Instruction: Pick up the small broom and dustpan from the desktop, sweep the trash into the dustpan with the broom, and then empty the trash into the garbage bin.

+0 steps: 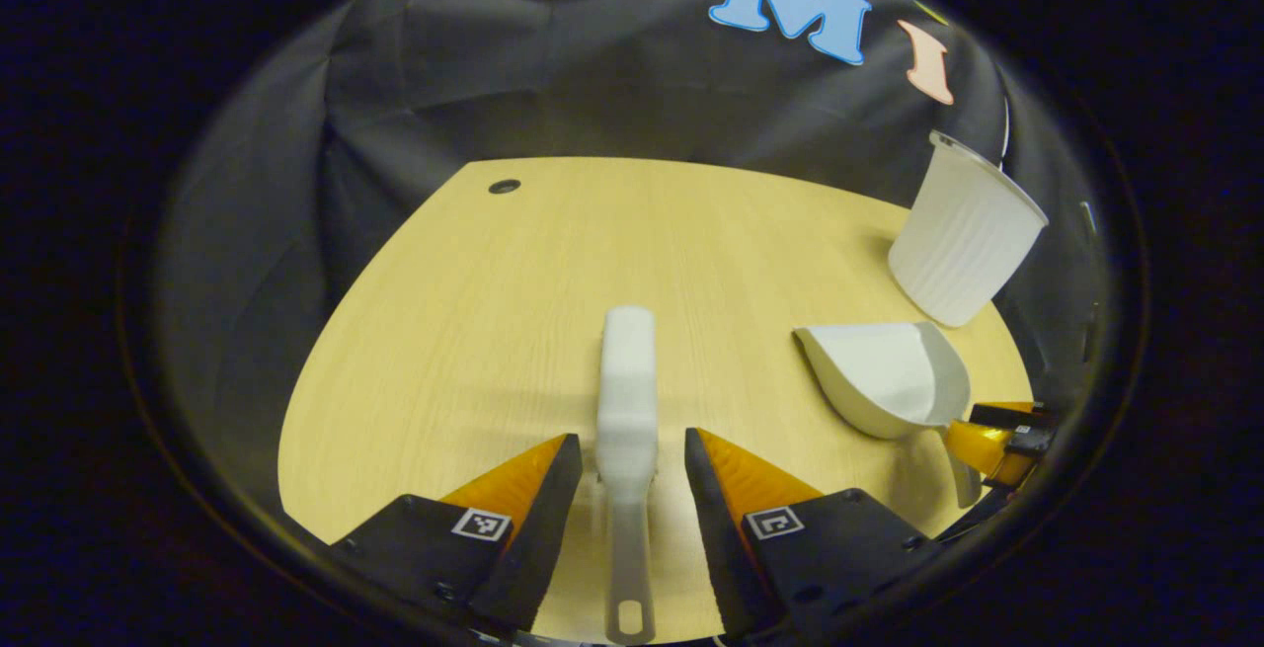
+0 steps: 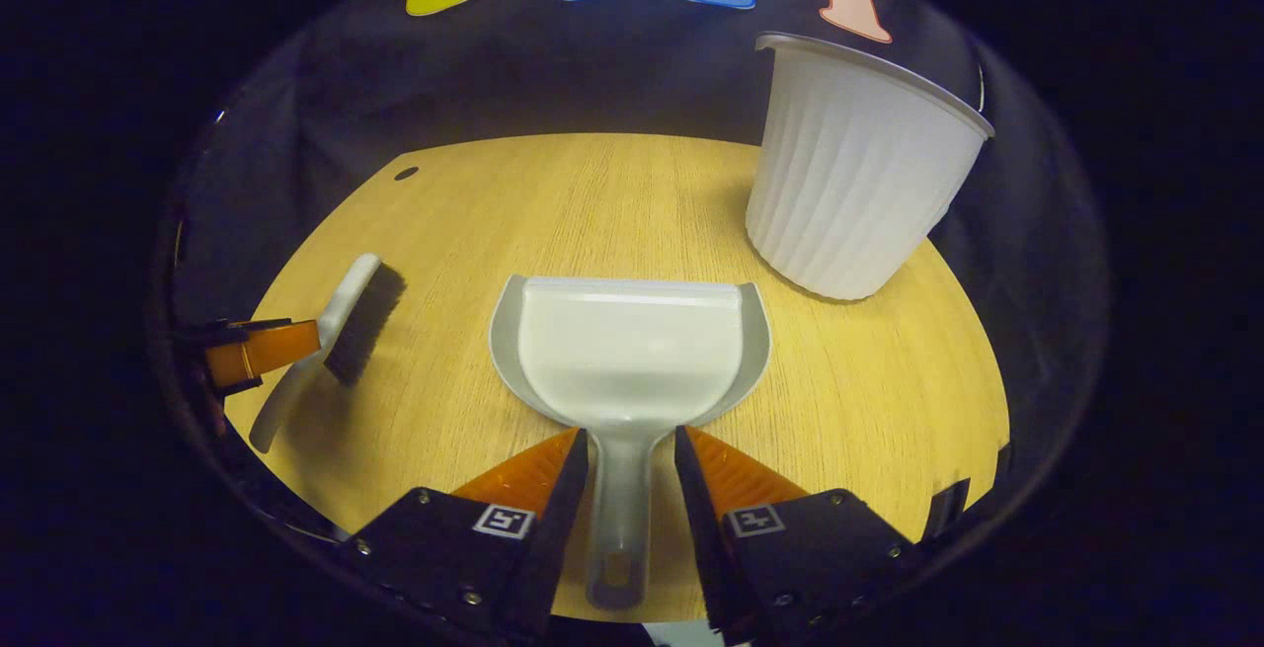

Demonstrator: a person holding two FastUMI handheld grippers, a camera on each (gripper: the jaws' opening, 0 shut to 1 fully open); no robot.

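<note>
The small white broom [image 1: 628, 380] lies lengthwise on the wooden desktop [image 1: 474, 331]. Its handle runs back between the fingers of my left gripper [image 1: 632, 440], which is open with a narrow gap on each side. In the right gripper view the broom [image 2: 341, 316] shows dark bristles, and the left gripper [image 2: 259, 351] sits at its handle. The white dustpan [image 2: 632, 351] rests flat on the desktop [image 2: 869, 400], mouth facing away. My right gripper [image 2: 630, 435] is open and straddles the handle closely. The dustpan [image 1: 884, 375] and right gripper [image 1: 997, 440] also appear at the right of the left gripper view.
A white ribbed garbage bin [image 2: 859, 173] stands upright at the back right of the desktop, just beyond the dustpan; the bin [image 1: 963, 232] is also in the left gripper view. A small dark hole [image 1: 504, 187] marks the far left corner. Black cloth walls surround the desktop.
</note>
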